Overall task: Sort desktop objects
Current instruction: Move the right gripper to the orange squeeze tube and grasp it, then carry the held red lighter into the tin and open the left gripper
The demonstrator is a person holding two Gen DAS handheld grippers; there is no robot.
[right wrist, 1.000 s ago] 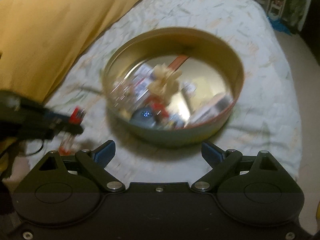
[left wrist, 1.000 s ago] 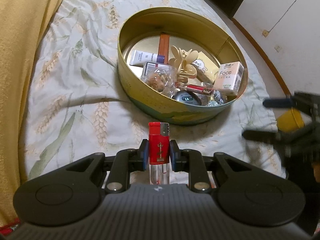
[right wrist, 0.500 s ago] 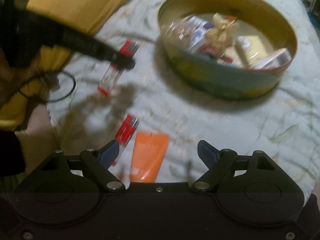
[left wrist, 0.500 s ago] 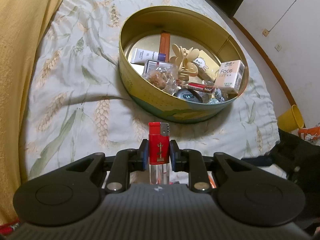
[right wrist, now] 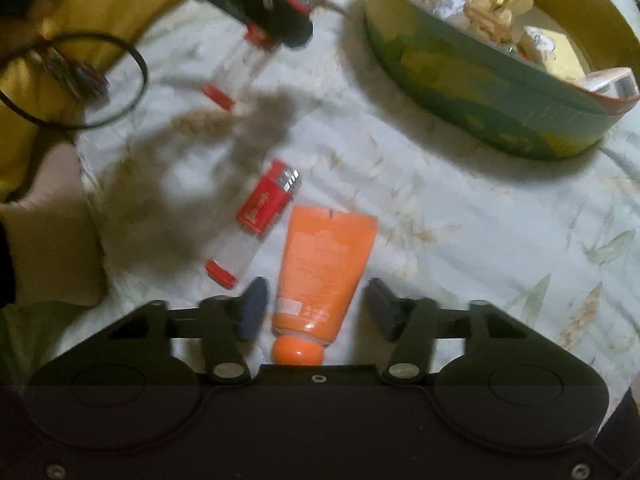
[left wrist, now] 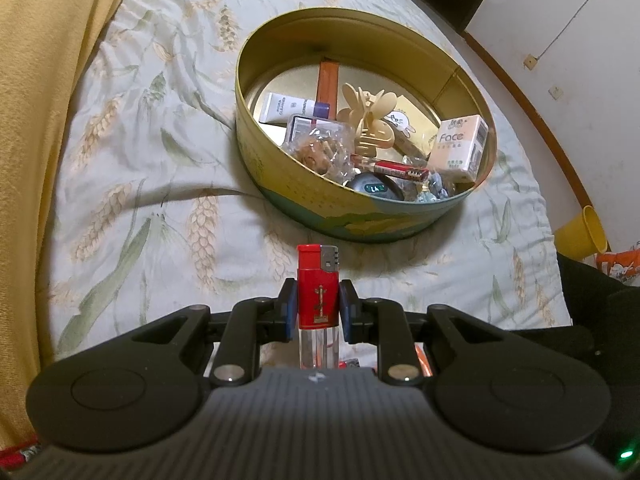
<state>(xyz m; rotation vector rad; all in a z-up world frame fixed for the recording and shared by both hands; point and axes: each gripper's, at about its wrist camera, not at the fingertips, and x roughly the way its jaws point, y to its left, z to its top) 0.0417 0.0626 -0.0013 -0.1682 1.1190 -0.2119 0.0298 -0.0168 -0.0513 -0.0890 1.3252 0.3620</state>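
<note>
Bare bedspread (left wrist: pixel 168 184) lay open between the left gripper (left wrist: pixel 318 310) and the round tin (left wrist: pixel 360 216); the tin was crowded inside; the right gripper (right wrist: pixel 316 308) had its fingers wide around the orange tube (right wrist: pixel 324 264); a second lighter (right wrist: pixel 260 216) lay just beside the tube.

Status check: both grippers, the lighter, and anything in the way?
Left hand-held gripper shut on red lighter, short of round tin. Right hand-held gripper open around orange tube. Second lighter lies beside it.
</note>
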